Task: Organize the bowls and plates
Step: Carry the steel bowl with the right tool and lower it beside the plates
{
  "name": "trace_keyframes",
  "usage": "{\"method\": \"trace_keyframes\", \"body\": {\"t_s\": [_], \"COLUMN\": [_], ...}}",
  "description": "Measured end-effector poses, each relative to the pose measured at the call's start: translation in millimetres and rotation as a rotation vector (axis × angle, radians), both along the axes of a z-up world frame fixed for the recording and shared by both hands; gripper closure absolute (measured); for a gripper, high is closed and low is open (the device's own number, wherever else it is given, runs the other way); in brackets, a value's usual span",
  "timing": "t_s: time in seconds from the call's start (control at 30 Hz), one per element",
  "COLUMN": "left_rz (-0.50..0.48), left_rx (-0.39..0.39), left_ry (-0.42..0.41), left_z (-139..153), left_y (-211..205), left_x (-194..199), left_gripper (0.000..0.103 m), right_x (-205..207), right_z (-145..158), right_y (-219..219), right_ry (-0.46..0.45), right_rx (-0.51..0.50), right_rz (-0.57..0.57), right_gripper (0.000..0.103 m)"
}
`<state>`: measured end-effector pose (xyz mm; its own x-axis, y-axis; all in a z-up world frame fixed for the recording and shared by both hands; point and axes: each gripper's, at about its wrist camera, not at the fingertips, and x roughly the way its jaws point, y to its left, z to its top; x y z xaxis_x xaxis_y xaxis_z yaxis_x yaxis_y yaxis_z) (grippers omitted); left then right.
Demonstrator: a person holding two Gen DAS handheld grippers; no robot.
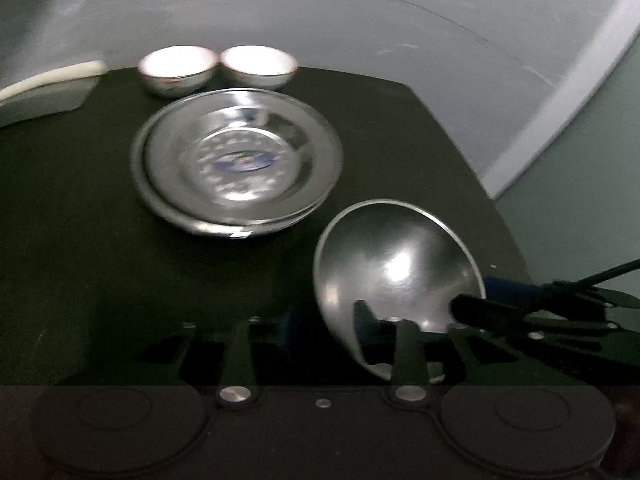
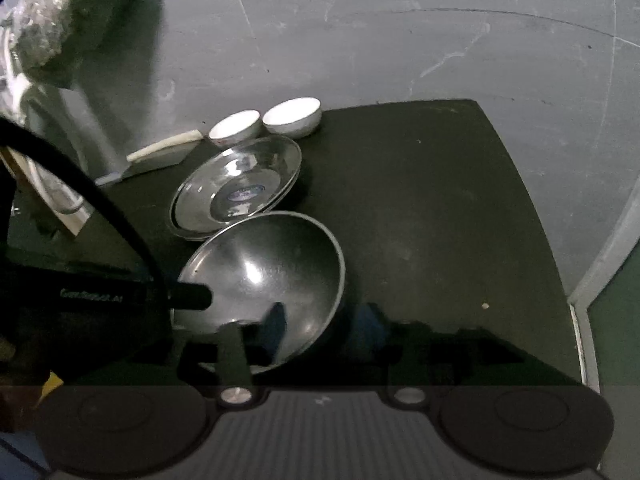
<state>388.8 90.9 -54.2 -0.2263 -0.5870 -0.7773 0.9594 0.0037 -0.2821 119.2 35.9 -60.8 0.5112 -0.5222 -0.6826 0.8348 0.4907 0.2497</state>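
Both jaws straddle the rim of the tilted steel bowl (image 2: 264,280), left gripper (image 1: 328,332) and right gripper (image 2: 320,332) spread wide, beside the stacked steel plates (image 1: 236,160) on the dark table (image 2: 440,220); each should close squarely before lifting.

Steel bowl (image 2: 276,276) near rim hidden behind dark gripper fingers (image 2: 234,356), plates (image 1: 236,160) and 2 white bowls (image 1: 178,68) motion-blurred, plate sticker unreadable.
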Motion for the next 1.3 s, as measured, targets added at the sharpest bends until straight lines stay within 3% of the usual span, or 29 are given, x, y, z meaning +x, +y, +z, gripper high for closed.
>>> {"method": "trace_keyframes", "body": {"t_s": [0.17, 0.33, 0.5, 0.83, 1.1, 1.3], "left_rz": [0.098, 0.169, 0.175, 0.174, 0.278, 0.383], "left_rx": [-0.014, -0.071, -0.062, -0.12, -0.094, -0.041], "left_ry": [-0.073, -0.146, -0.153, -0.103, -0.014, 0.008], "left_z": [17, 38, 38, 40, 19, 12], "left_y": [24, 32, 28, 37, 48, 40], "left_x": [6, 13, 22, 60, 91, 106], "left_gripper": [0.023, 0.004, 0.003, 0.001, 0.001, 0.001], "right_x": [-16, -21, -28, -27, -17, 2], "right_z": [-1, 0, 5, 15, 23, 27], "right_y": [5, 7, 10, 34, 43, 16], "right_ry": [-0.059, -0.121, -0.115, -0.104, -0.051, -0.007], "right_rx": [-0.02, -0.049, -0.061, -0.037, -0.081, -0.079], "right_rz": [-0.02, -0.084, -0.185, -0.433, -0.461, -0.362], "right_gripper": [0.027, 0.009, 0.0, 0.0, 0.0, 0.0]}}
